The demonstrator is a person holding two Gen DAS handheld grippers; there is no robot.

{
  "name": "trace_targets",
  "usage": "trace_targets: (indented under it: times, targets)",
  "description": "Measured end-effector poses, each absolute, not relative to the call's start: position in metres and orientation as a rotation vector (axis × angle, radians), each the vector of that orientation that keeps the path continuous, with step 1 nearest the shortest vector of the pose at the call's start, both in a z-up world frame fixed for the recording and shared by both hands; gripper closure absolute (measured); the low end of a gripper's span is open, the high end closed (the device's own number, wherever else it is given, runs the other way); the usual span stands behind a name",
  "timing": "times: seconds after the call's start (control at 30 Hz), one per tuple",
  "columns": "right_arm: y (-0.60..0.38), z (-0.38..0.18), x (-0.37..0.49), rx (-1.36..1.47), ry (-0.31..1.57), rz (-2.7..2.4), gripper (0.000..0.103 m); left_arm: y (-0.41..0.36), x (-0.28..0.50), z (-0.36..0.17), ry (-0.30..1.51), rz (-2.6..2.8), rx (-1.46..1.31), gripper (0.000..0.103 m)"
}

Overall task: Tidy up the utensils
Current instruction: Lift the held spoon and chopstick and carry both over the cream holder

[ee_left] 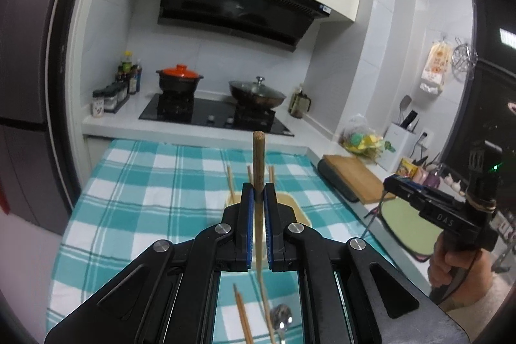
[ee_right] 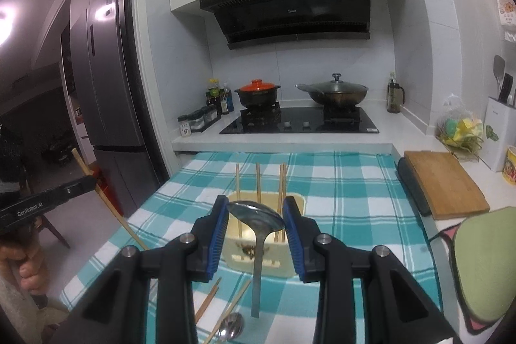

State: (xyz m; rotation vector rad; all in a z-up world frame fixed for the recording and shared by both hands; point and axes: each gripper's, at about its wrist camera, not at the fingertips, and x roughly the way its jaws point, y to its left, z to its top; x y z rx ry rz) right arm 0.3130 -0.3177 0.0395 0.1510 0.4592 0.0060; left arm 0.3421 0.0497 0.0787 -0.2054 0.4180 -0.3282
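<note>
My left gripper (ee_left: pixel 259 194) is shut on a wooden chopstick (ee_left: pixel 258 157) and holds it upright above the checked cloth; it also shows in the right wrist view (ee_right: pixel 80 182). My right gripper (ee_right: pixel 255 208) is shut on a metal spoon (ee_right: pixel 256 216), bowl up, handle hanging down, over the beige utensil holder (ee_right: pixel 298 203). Several chopsticks (ee_right: pixel 258 179) stand in the holder. Loose chopsticks (ee_right: pixel 230 308) and another spoon (ee_right: pixel 230 332) lie on the cloth near me. The holder shows behind my left gripper's fingers (ee_left: pixel 292 203).
A teal checked cloth (ee_right: pixel 354 189) covers the table. A wooden cutting board (ee_right: pixel 448 182) and a green mat (ee_right: pixel 483 266) lie on the right. Behind stands the stove (ee_right: pixel 300 121) with a pot and wok, and spice jars (ee_right: pixel 200 118).
</note>
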Motion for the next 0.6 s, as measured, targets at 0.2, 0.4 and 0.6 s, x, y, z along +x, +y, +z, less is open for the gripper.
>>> trace_targets:
  times: [0.2,0.4,0.6]
  targets:
    - [-0.333,0.062,0.371,0.139,0.413,0.009,0.068,0.025,0.401,0.107,0.389,-0.332,-0.148,0.099]
    - [-0.344,0.040,0.427,0.124,0.466,0.015,0.068,-0.007,0.466,0.066,0.532,-0.348,-0.105,0.099]
    - [-0.353,-0.018,0.472,0.133,0.649,0.022,0.069,-0.029,0.516,0.004,0.716,-0.347,-0.083,0.099]
